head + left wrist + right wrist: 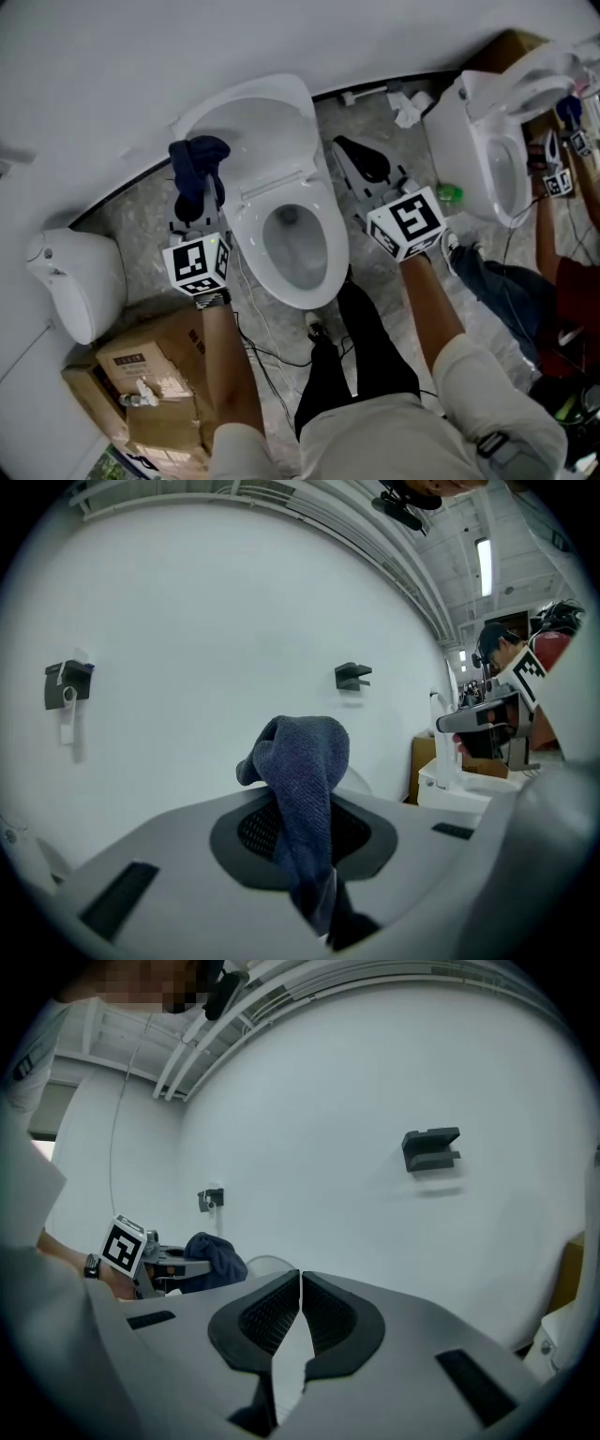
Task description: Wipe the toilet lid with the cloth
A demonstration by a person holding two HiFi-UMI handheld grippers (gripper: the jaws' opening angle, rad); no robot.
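Wiping seems not yet begun: left gripper (194,199) pinches the cloth (199,159) near the raised toilet lid (258,122) at upper left, right gripper (360,161) pressed together, empty.

Head cam: over the person, looks steeply down on toilet (328,234), left gripper (197,187) & right gripper (361,159). Left gripper cam: just behind its fingers (248,832), approx level, facing white wall (206,621). Right gripper cam: same setup, same wall. Left gripper appears left of its fingers (267,1316).
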